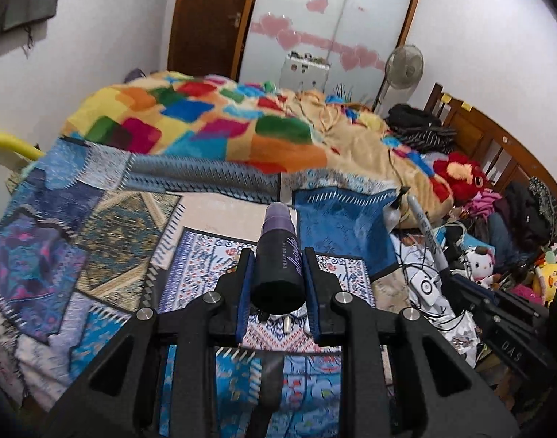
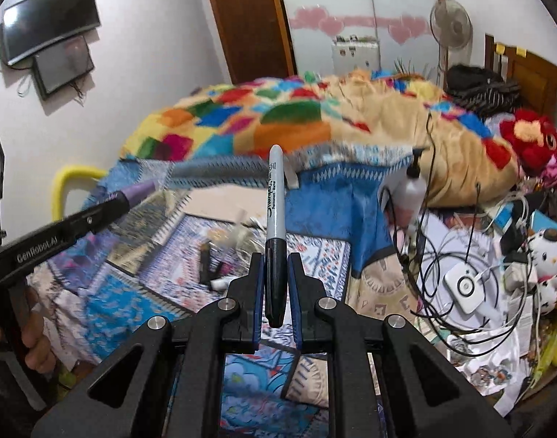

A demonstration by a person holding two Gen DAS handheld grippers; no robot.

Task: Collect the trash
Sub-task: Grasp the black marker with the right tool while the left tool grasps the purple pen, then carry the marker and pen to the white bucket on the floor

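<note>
My left gripper (image 1: 278, 260) is shut on a black tube with a purple cap (image 1: 277, 241), which sticks out forward above the patterned bedsheet (image 1: 96, 219). My right gripper (image 2: 276, 257) is shut on a grey permanent marker (image 2: 275, 197), gripped at its black cap with the grey end pointing up and away. In the right wrist view the left gripper (image 2: 96, 219) shows at the left with the purple cap (image 2: 141, 190) at its tip. The marker (image 1: 426, 226) also shows at the right of the left wrist view. Both grippers hang above the bed.
Small dark items and wrappers (image 2: 211, 262) lie on the sheet below. A white pump bottle (image 2: 411, 189), tangled cables with a white device (image 2: 464, 286) and plush toys (image 2: 548, 259) crowd the right side. A colourful blanket (image 2: 278, 116) is heaped beyond. A hand (image 2: 34, 332) holds the left gripper's handle.
</note>
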